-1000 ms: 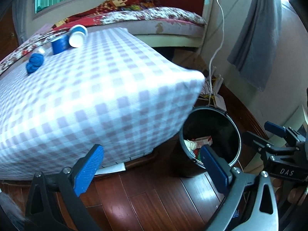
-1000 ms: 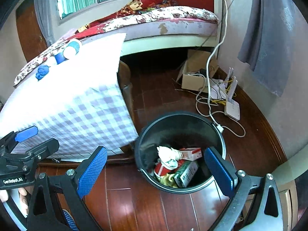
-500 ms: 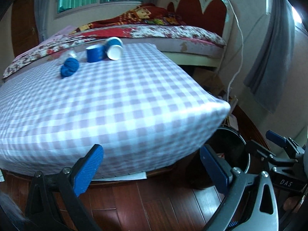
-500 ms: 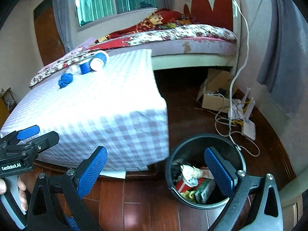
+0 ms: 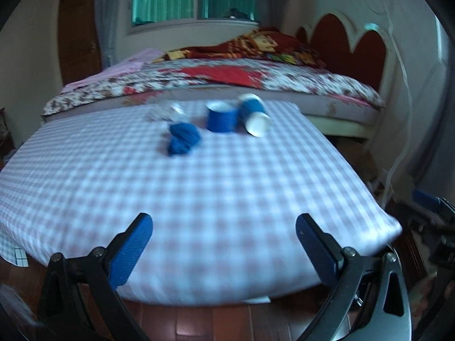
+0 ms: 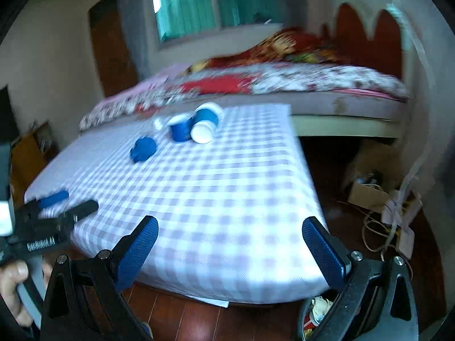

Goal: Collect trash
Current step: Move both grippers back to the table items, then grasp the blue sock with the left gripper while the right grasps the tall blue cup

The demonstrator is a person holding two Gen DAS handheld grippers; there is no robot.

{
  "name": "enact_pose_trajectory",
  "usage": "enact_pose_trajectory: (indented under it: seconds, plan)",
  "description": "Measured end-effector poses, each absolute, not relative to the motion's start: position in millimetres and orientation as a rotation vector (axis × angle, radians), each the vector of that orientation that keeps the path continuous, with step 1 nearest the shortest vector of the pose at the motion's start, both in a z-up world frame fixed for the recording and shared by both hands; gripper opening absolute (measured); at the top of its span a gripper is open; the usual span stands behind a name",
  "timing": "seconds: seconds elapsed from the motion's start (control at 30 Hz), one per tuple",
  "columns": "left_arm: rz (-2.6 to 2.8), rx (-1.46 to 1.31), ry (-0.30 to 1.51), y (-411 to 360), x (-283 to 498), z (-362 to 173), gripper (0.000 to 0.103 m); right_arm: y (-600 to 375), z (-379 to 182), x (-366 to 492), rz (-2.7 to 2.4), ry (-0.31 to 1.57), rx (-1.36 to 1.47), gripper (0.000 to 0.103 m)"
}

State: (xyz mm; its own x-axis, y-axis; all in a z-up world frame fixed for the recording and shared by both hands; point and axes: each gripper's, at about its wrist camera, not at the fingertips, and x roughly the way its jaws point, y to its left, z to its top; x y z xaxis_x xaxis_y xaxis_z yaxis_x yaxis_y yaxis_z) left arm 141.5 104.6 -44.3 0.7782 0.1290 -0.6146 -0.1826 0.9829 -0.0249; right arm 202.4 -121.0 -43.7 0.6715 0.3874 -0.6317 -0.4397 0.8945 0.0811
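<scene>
You are facing a lilac-and-white checked tablecloth [image 5: 227, 199]; ahead of your fingers are lying blue paper cups [image 5: 221, 118] and a blue wad [image 5: 183, 139].

On the table [image 5: 227, 204], a crumpled wad [image 5: 183, 139] is lying at eleven o'clock; an upright cup [image 5: 221, 120] is standing behind-right, a tipped cup [image 5: 254, 118] touching it at one o'clock.
</scene>
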Motion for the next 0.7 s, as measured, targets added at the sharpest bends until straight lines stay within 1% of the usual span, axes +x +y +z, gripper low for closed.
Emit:
enact_pose_trajectory:
  seconds: [0.13,0.33,0.5,0.7]
  plan:
    - [0.207,-0.083,0.665,131.5,173.4,-45.2,0.101,-75.5,-40.9,247.3,0.5,0.707,-0.11,0.102]
    - [0.23,-0.089,0.701,166.9,232.8,-59.2,0.1,-17.1,-52.0,321.6,0.512,0.76,-0.149,0.102]
    - [0.202,-0.102,0.744,181.5,278.3,-71.6,0.087,11.1,-64.5,377.7,0.501,0.804,-0.158,0.102]
    - [0.183,-0.122,0.788,189.6,317.7,-86.9,0.082,32.6,-79.8,420.7,0.502,0.86,-0.155,0.102]
